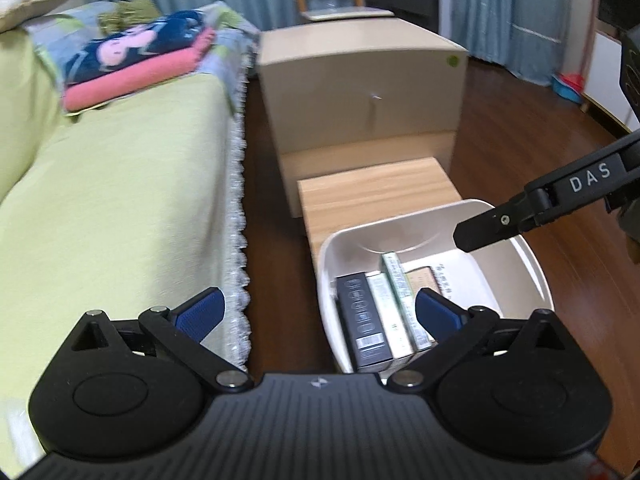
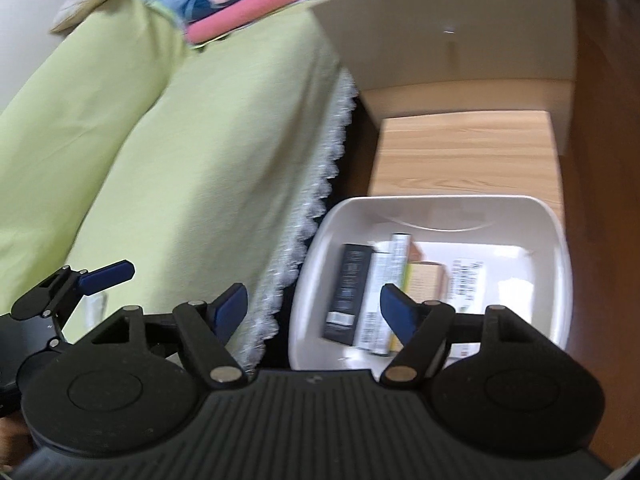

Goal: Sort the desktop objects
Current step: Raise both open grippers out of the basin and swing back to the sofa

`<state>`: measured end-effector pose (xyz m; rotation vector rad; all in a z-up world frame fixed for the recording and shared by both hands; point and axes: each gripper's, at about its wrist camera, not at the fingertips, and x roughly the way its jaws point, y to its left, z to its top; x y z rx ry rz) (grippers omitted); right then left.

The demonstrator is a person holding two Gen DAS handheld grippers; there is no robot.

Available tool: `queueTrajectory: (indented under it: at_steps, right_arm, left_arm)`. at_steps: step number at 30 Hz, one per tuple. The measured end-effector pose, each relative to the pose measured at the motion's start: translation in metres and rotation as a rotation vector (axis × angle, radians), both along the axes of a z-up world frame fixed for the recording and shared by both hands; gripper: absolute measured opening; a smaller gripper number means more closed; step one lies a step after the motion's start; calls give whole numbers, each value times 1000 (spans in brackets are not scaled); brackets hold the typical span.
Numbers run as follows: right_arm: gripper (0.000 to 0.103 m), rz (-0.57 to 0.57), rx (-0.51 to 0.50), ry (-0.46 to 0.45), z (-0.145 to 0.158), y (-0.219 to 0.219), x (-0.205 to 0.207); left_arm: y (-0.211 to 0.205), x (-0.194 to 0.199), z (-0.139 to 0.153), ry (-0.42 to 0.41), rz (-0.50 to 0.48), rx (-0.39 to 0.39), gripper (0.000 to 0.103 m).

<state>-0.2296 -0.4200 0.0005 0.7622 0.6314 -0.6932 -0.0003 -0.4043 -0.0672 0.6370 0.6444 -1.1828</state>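
Observation:
A white plastic bin (image 1: 400,232) (image 2: 432,200) stands on a small wooden stool (image 1: 376,188) (image 2: 464,152). In it lie a black box (image 1: 362,316) (image 2: 344,288), slim white-and-green boxes (image 1: 396,292) (image 2: 378,296) and a tan box (image 1: 424,280) (image 2: 428,280), side by side. My left gripper (image 1: 318,312) is open and empty, over the bin's near left edge. My right gripper (image 2: 314,312) is also open and empty, just short of the bin. One black finger (image 1: 476,234) of the right gripper hangs over the bin's far right rim. A blue left-gripper pad (image 2: 108,274) shows over the sofa.
A sofa with a light green cover and lace fringe (image 1: 120,200) (image 2: 180,140) runs along the left, with folded blankets (image 1: 136,64) at its far end. A beige cabinet (image 1: 360,92) (image 2: 440,20) stands behind the stool. Dark wood floor (image 1: 520,140) lies to the right.

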Motion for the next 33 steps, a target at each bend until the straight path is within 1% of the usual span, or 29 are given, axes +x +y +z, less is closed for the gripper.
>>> queueTrajectory:
  at_steps: [4, 6, 12, 15, 21, 25, 33]
  right_arm:
    - [76, 33, -21, -34, 12, 16, 25]
    - [76, 58, -18, -51, 13, 25, 39]
    - [78, 173, -23, -63, 15, 60, 88]
    - [78, 216, -14, -73, 17, 74, 110]
    - [80, 317, -27, -76, 25, 107, 153]
    - [81, 386, -31, -81, 29, 133, 179]
    - [83, 490, -37, -67, 30, 174, 216]
  left_arm:
    - [33, 14, 15, -23, 83, -43, 102]
    - [48, 20, 20, -38, 122, -53, 102]
    - [93, 37, 32, -106, 225, -42, 102]
    - [115, 47, 33, -110, 279, -31, 102]
    - [158, 64, 35, -104, 384, -14, 102]
    - [185, 72, 39, -100, 450, -18, 102]
    - [227, 84, 37, -94, 545, -26, 102]
